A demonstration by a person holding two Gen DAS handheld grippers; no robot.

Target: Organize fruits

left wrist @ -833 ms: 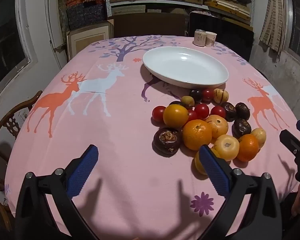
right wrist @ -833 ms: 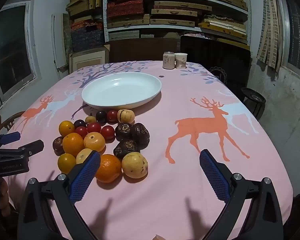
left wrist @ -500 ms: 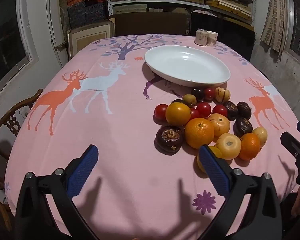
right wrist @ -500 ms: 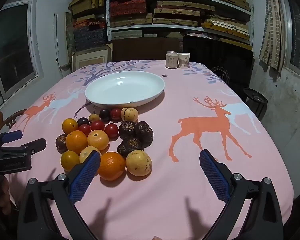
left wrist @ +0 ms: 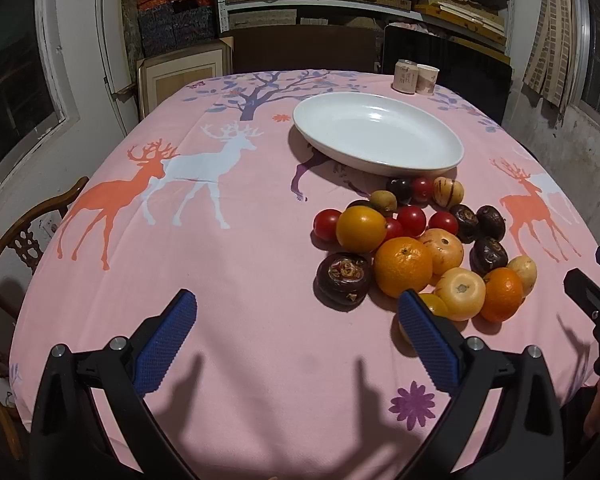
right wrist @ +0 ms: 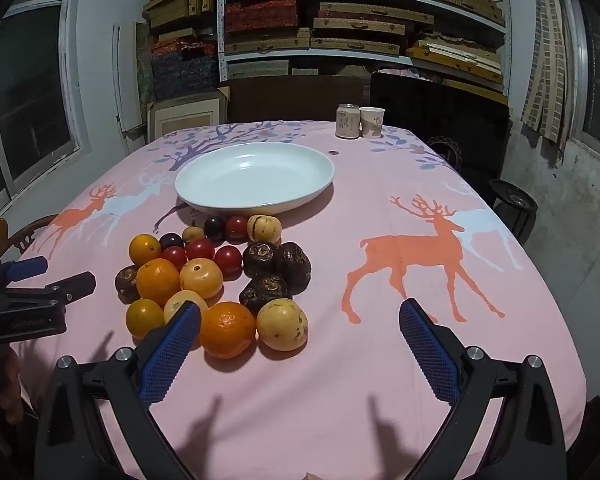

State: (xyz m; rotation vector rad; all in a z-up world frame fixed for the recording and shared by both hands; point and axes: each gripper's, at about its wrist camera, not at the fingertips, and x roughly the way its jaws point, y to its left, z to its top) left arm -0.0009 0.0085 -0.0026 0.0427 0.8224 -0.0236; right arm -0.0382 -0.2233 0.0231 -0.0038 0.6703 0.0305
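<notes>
Fruit piled just in front of the empty plate (right wrist: 220,196)

The fruit (right wrist: 216,272) is heaped on the tablecloth (right wrist: 380,352); left gripper (left wrist: 296,320) and right gripper (right wrist: 300,332) are held wide, seemingly gripping nothing.

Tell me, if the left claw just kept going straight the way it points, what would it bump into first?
Probably just the pink tablecloth. The left claw is open and tilted down at bare cloth; the fruit pile sits off toward its right finger. Depth is hard to judge, so that finger might graze the nearest yellow fruit.
</notes>
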